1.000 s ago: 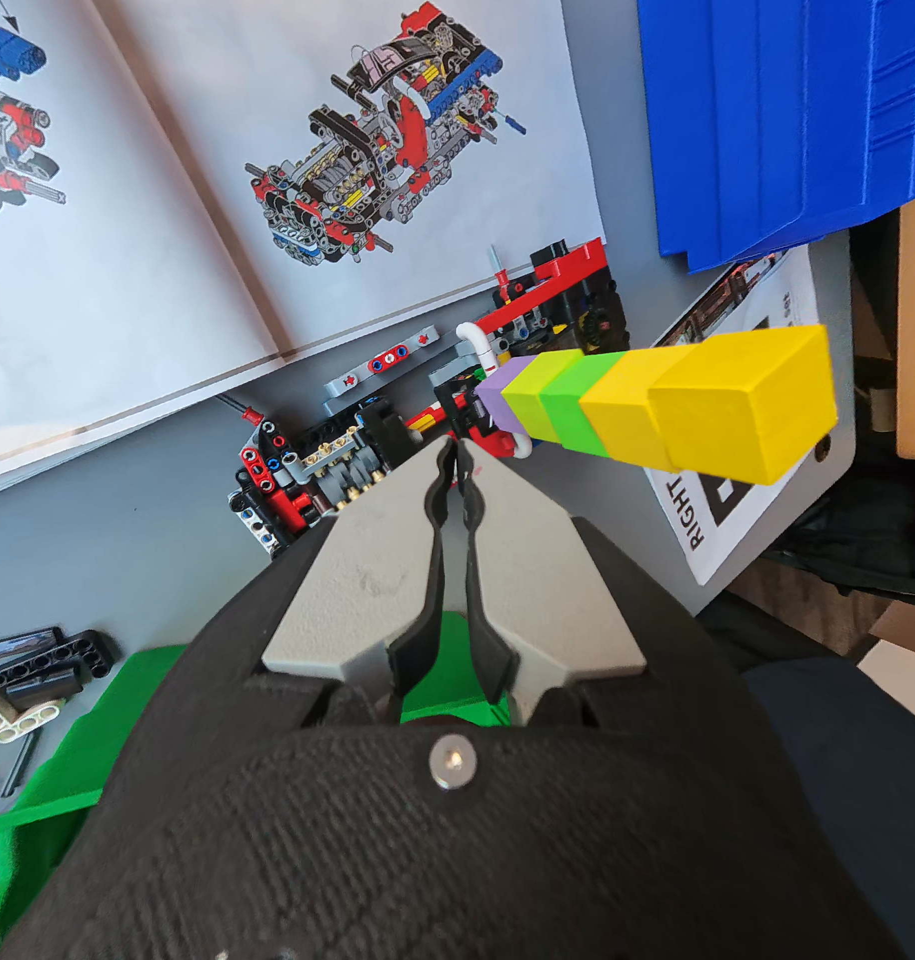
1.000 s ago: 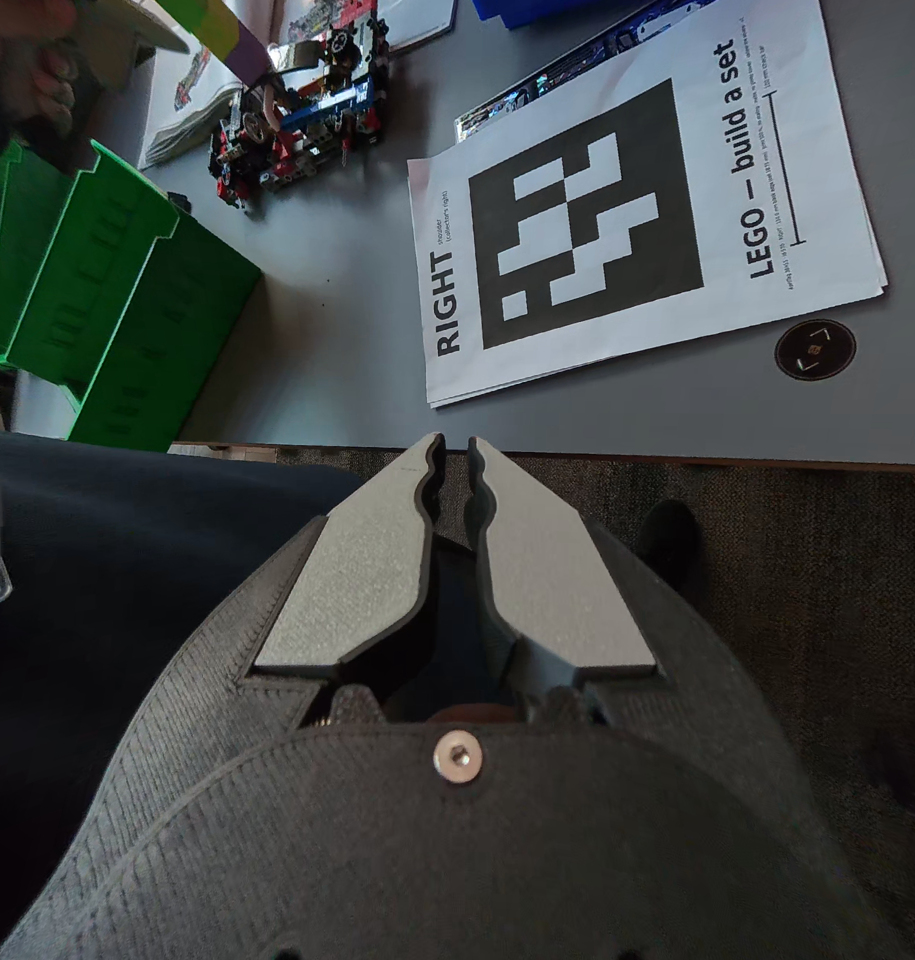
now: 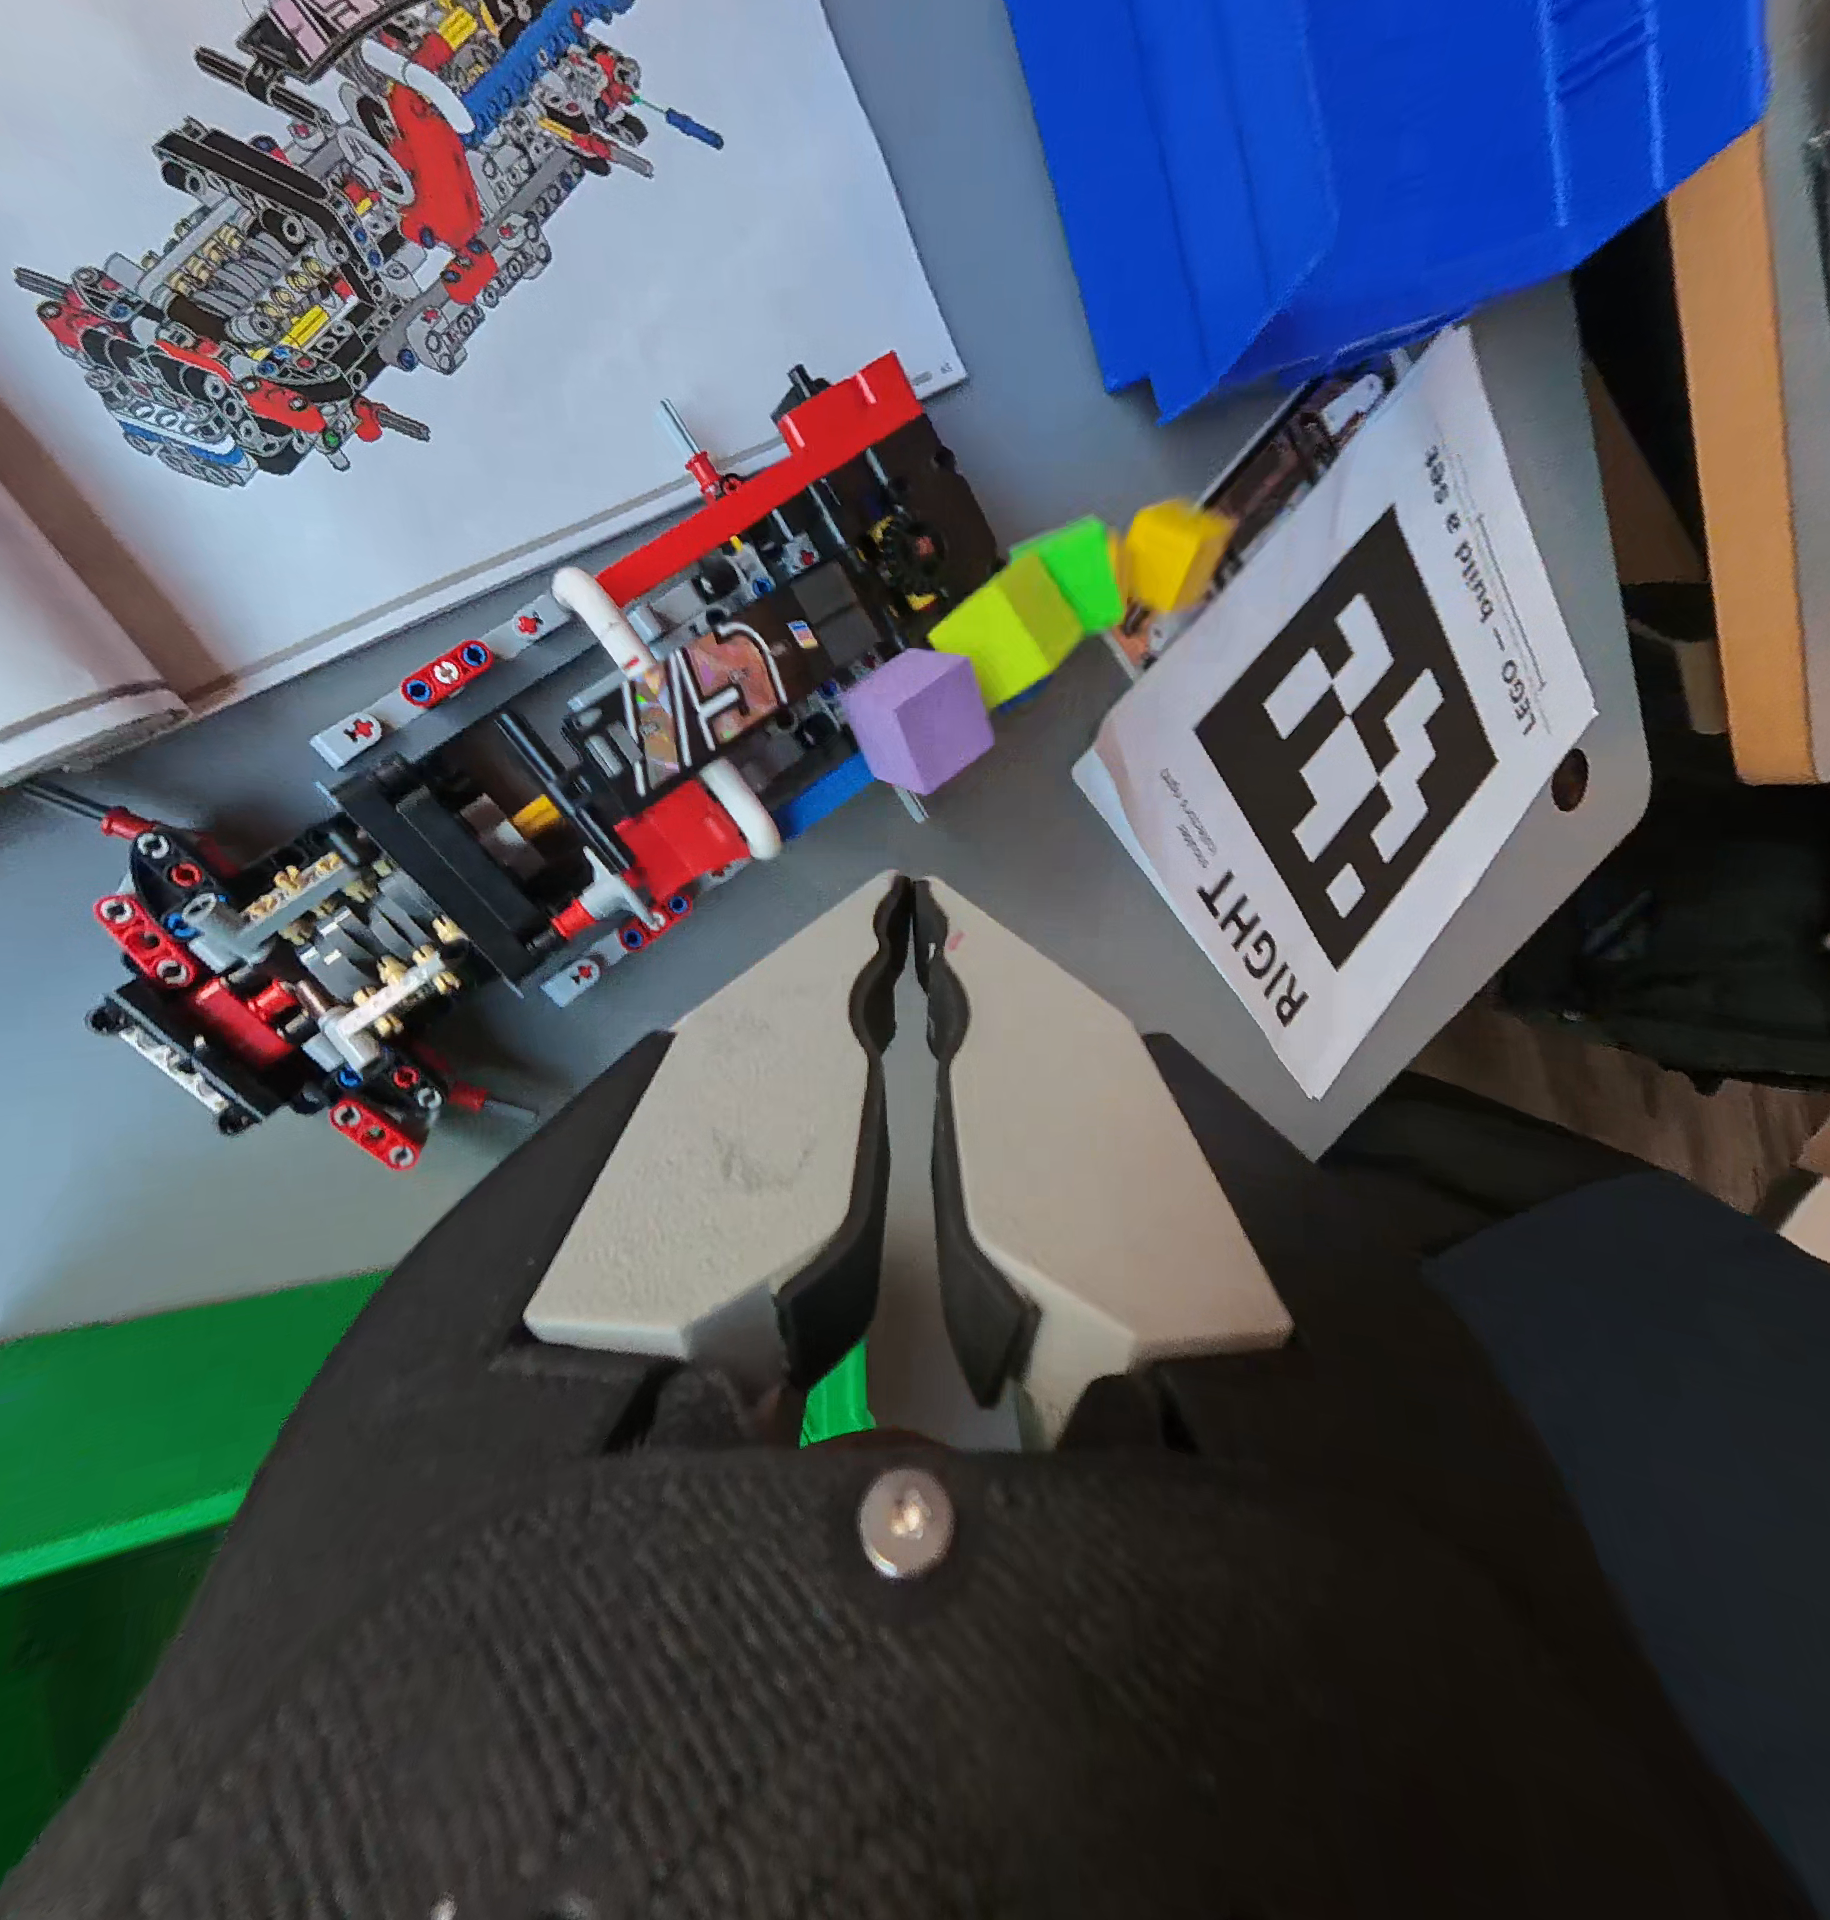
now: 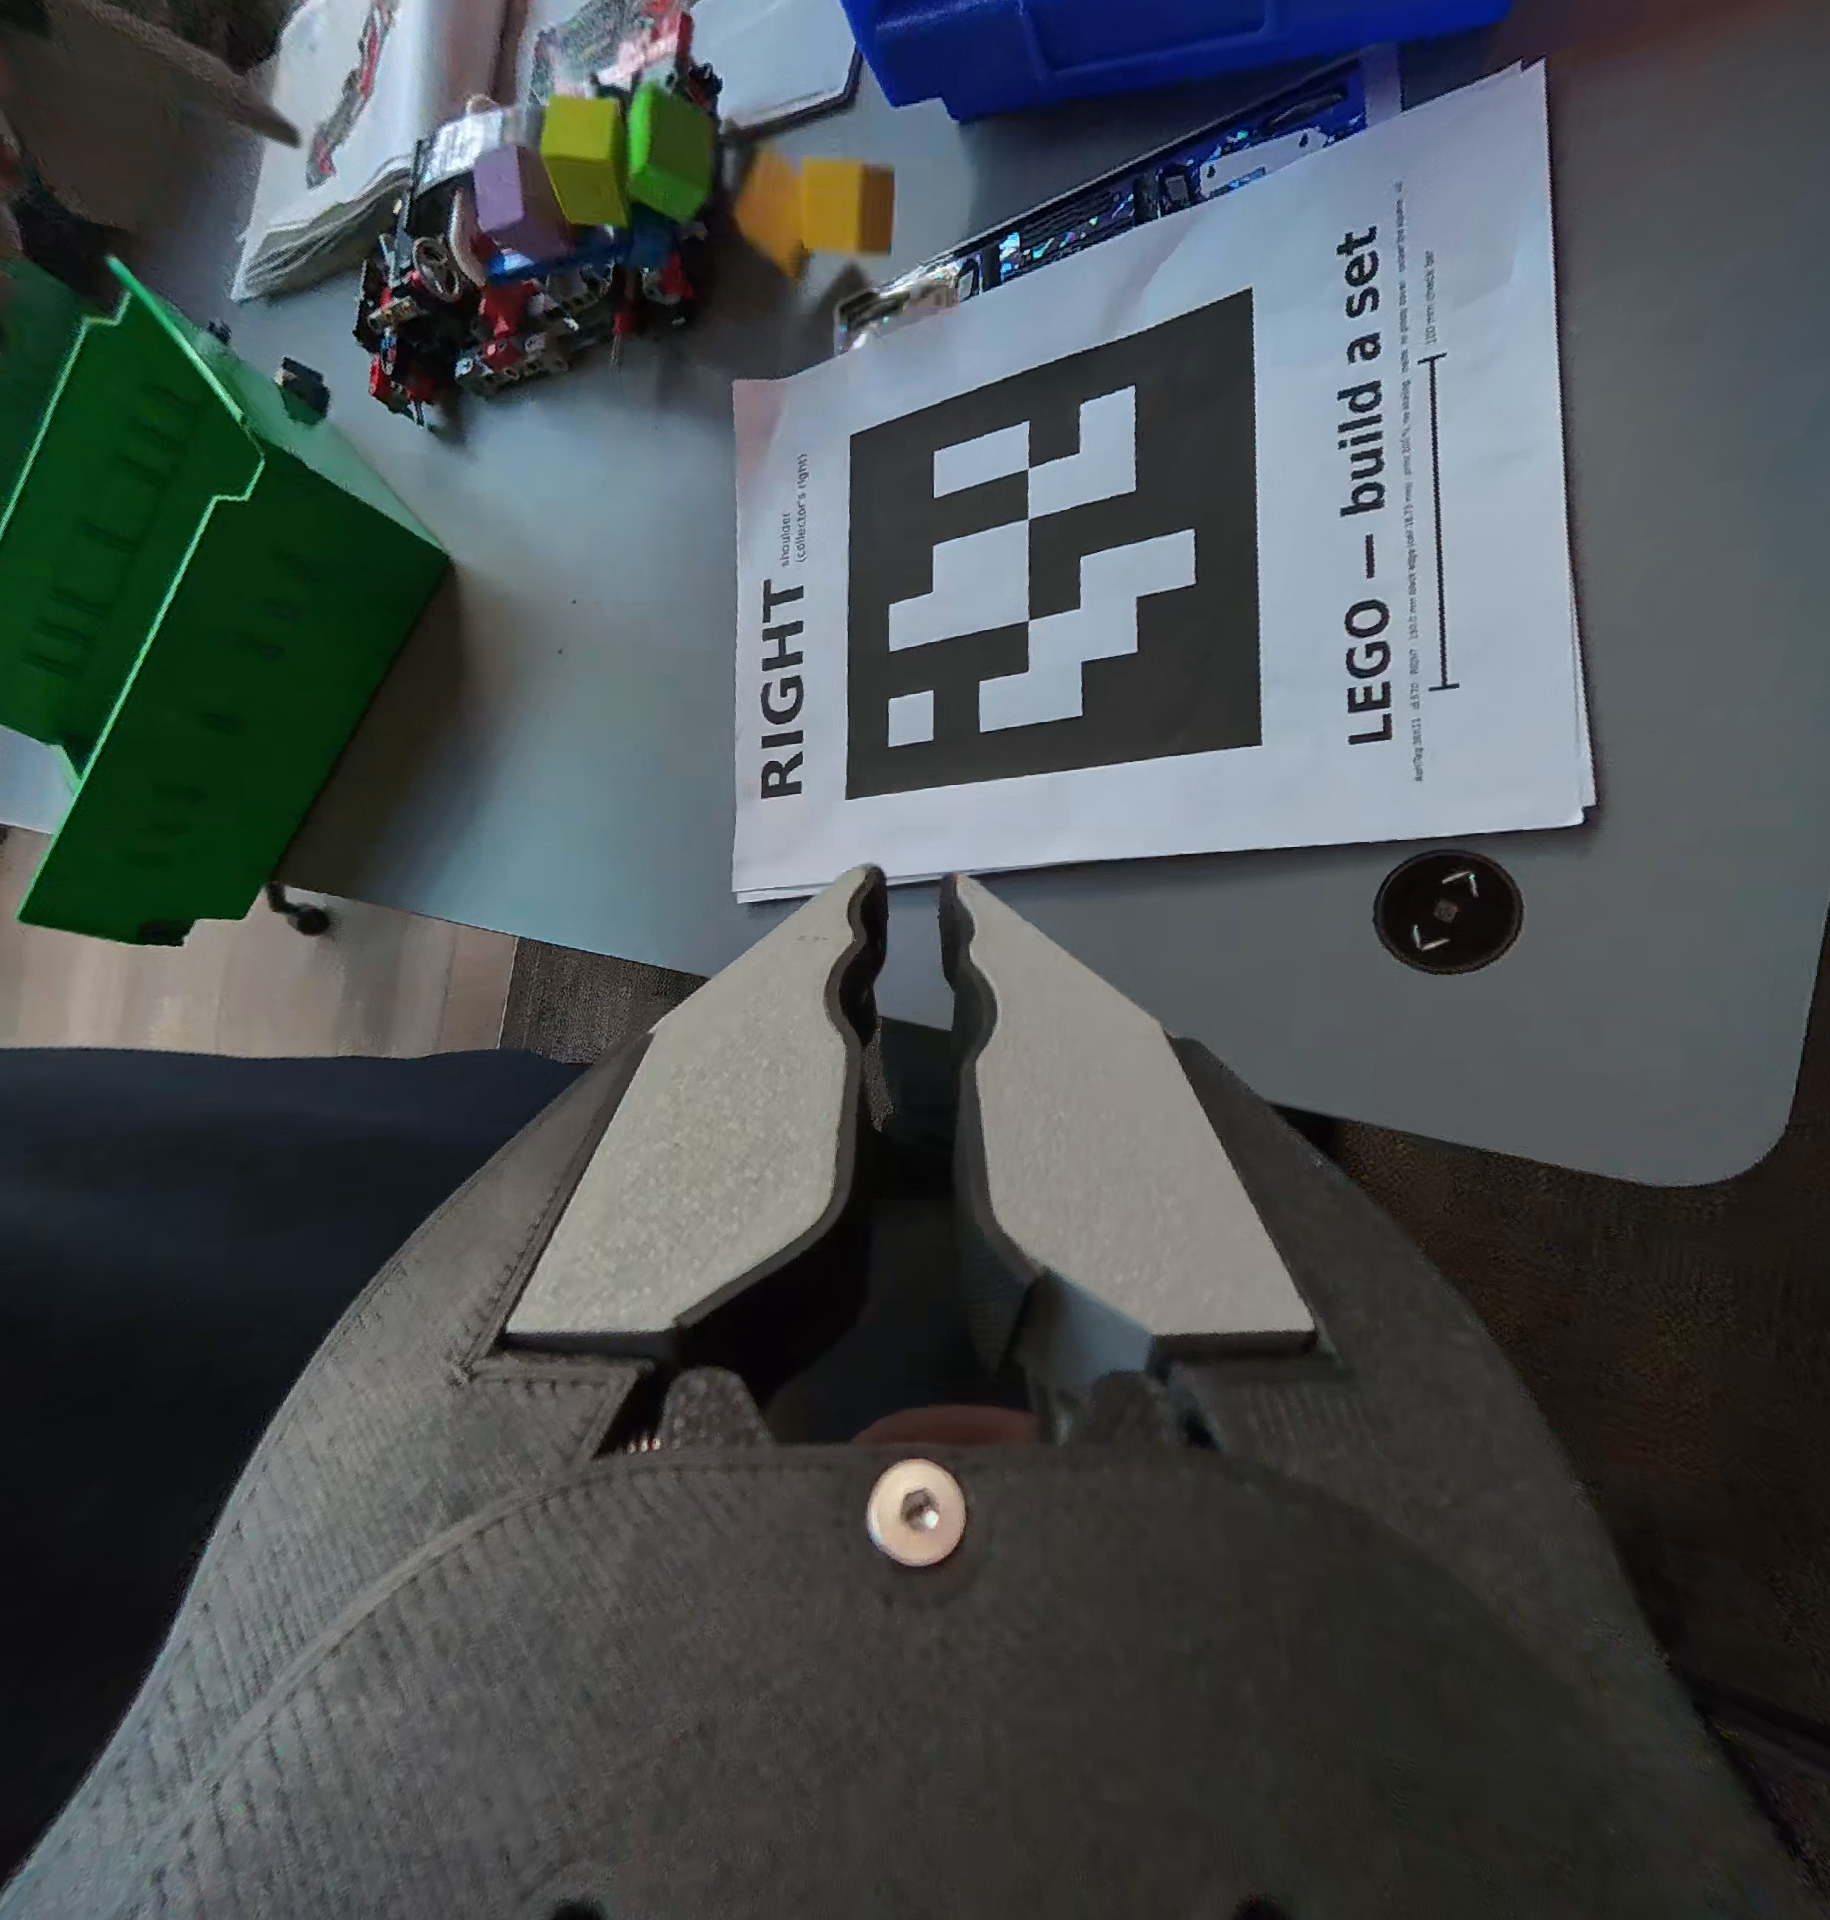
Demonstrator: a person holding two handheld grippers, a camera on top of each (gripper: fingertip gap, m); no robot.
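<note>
My left gripper (image 3: 909, 883) is shut with nothing between its pads, hovering over the grey table just in front of a red, black and grey brick-built model (image 3: 578, 727). Loose cubes lie on and beside the model's right end: purple (image 3: 916, 717), lime (image 3: 1004, 629), green (image 3: 1077, 566) and a blurred yellow one (image 3: 1171, 551). My right gripper (image 4: 911, 883) is slightly open and empty, its tips at the near edge of a white sheet with a black square marker (image 4: 1150, 571). The model (image 4: 516, 301) and the cubes, among them the purple (image 4: 516, 197) and yellow (image 4: 838, 203), show far off in the right wrist view.
An open instruction booklet (image 3: 475, 208) lies behind the model. A blue bin (image 3: 1358, 156) stands at the back right, a green bin (image 4: 163, 571) at the left table edge. A round black cap (image 4: 1448, 911) sits in the table by the sheet. The table's front edge is close under my right gripper. Tip to tip, the grippers are about 40 cm apart.
The row of joined cubes that hung in the air has come apart and dropped onto and beside the model. My right gripper moved forward over the table edge and its jaws parted a little.
</note>
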